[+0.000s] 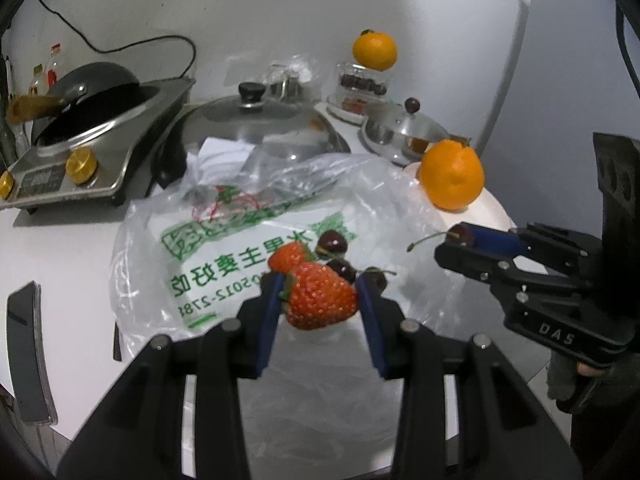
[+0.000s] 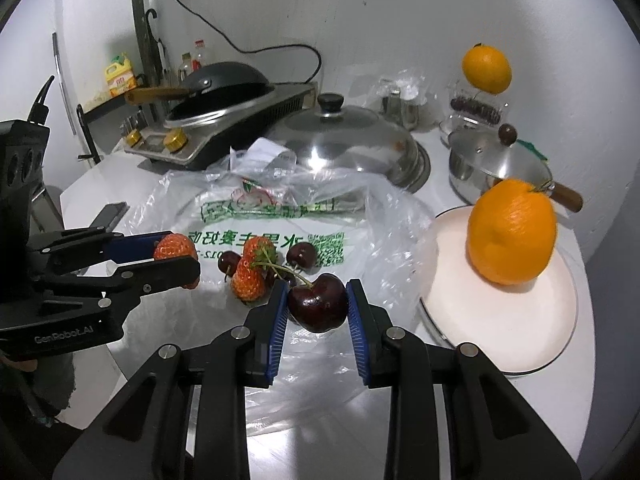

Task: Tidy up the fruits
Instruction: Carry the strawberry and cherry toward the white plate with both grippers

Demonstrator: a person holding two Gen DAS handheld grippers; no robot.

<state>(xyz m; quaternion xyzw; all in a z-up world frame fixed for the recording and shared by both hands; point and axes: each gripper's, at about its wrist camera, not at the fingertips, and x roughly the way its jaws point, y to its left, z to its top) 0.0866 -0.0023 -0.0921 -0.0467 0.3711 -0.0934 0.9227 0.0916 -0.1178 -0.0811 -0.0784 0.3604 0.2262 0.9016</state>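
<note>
My left gripper pinches a soft red strawberry across its flanks, my right gripper a slick dark cherry, both above the clear plastic bag; gentle squeeze or they'll bruise.

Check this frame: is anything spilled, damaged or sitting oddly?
Nothing spilled or damaged. One oddity: an orange sits perched on the clear cherry box by the wall. Loose fruit lies on the plastic bag.
</note>
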